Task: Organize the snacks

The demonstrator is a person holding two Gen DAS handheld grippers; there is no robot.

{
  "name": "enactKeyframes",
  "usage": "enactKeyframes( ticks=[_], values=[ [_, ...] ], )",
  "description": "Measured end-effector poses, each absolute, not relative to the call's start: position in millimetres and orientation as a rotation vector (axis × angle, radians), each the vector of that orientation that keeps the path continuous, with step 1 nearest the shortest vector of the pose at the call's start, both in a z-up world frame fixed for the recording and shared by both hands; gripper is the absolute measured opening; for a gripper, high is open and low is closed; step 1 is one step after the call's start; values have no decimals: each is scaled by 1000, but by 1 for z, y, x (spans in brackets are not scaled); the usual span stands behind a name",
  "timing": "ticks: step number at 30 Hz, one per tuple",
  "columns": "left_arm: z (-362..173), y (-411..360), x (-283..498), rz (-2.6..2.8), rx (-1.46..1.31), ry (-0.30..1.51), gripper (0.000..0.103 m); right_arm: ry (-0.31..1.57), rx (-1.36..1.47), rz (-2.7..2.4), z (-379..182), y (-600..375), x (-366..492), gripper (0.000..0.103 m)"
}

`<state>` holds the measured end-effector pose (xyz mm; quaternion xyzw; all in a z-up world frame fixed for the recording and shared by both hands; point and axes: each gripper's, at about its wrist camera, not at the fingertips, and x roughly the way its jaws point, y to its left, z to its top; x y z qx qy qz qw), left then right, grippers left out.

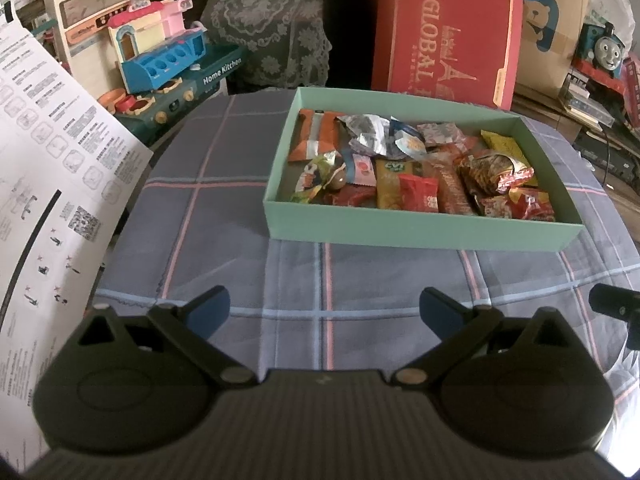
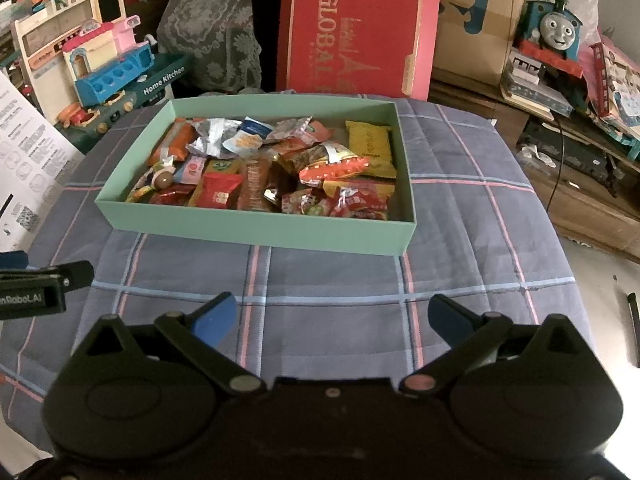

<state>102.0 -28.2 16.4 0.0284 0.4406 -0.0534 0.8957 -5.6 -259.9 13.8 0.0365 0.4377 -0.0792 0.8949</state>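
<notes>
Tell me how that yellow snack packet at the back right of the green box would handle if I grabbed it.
The yellow packet looks like a flat, crimped film wrapper, so probably light and somewhat floppy. Its glossy surface may be slippery between the right gripper pads. It rests partly on other wrappers, so it could shift when touched.

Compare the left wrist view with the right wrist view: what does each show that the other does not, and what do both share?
Only the left wrist view shows the open left gripper head-on.

Only the right wrist view shows the open right gripper head-on, the bare floor at right, and the wooden cabinet.

Both show the green box of snacks on the plaid cloth, the red box behind it, the toy kitchen, the toy train and the printed sheet.
</notes>
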Motion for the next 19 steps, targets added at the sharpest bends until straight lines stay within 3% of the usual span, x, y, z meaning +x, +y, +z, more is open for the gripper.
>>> enactKeyframes(
  ticks=[19],
  values=[
    [8, -28, 103, -116, 71, 923, 103, 930, 80, -170, 9, -259, 0, 103]
  ],
)
